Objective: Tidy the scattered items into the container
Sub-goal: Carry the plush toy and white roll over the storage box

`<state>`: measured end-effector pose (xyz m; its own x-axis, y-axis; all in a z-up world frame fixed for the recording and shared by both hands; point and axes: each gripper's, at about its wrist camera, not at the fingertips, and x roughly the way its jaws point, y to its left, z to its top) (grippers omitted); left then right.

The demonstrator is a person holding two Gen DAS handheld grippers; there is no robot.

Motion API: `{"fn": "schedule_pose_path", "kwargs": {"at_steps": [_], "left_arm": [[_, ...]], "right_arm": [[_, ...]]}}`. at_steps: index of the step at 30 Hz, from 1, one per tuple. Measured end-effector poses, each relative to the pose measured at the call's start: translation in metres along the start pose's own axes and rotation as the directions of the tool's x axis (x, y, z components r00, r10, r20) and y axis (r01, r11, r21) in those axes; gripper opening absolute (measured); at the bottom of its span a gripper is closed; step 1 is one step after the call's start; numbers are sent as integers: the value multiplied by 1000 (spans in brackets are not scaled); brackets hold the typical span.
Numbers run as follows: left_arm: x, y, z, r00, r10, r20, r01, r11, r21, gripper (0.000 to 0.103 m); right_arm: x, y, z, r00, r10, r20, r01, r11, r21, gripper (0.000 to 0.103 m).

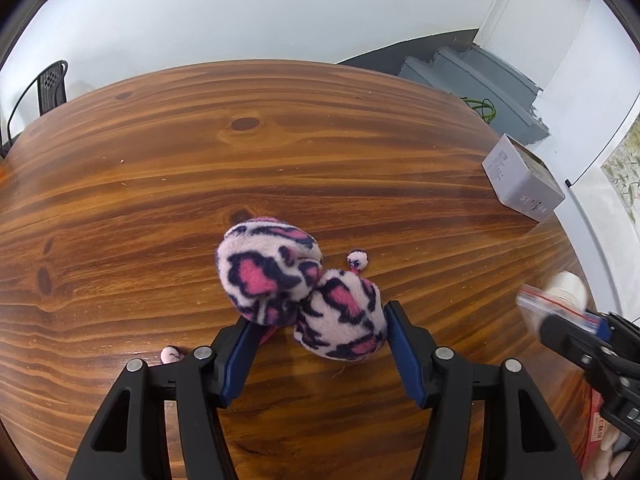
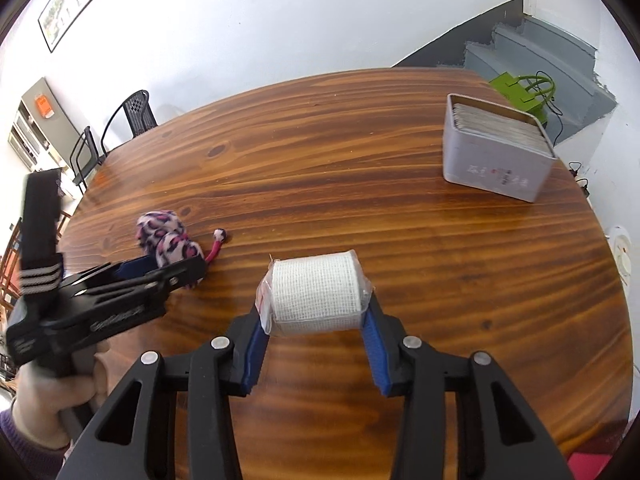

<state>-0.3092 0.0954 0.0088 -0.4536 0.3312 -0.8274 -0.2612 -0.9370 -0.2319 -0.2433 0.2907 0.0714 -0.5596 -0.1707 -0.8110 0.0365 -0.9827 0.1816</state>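
1 wooden table (image 2: 360, 184), white walls (image 2: 280, 12).

The fuzzy toy (image 1: 304, 292) is pale pink with hot-pink blotches outlined in navy, leopard style. Table (image 1: 200, 160) is warm orange-brown wood with dark grain streaks. The bandage roll (image 2: 316, 292) is white mesh weave. Tin (image 2: 496, 160) upper right is light grey. Both grippers (image 1: 320, 344) (image 2: 316, 340) are black with blue pads, and there's a lime-green bag (image 2: 520, 88) behind the tin.

Right gripper (image 1: 560, 320) is blurred and cut off at the left wrist view's edge. Printing on the grey tin (image 2: 496, 160) is too small to read.
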Motion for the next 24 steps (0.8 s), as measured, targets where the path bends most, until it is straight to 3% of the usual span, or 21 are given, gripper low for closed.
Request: {"fn": "schedule_pose_path", "kwargs": {"at_steps": [1,2,16,24], "left_arm": [[0,-1,0,1000,2,-2,-2,1000,9,51],[0,-2,0,1000,-2,-4,2,1000,8,40],[-54,-30,-11,998,-14,55,11,999,50,40],[-68,-46,-36,999,2,36,-4,999,50,40]], "right_arm": [[-7,-1,-3,1000,2,8,-2,1000,1,47],[-12,-1,-5,1000,4,14,-4,1000,2,47],[-86,-8,-38,996,42,81,-44,999,19,47],[-120,-24,-62,994,40,102,-44,999,32,47]]}}
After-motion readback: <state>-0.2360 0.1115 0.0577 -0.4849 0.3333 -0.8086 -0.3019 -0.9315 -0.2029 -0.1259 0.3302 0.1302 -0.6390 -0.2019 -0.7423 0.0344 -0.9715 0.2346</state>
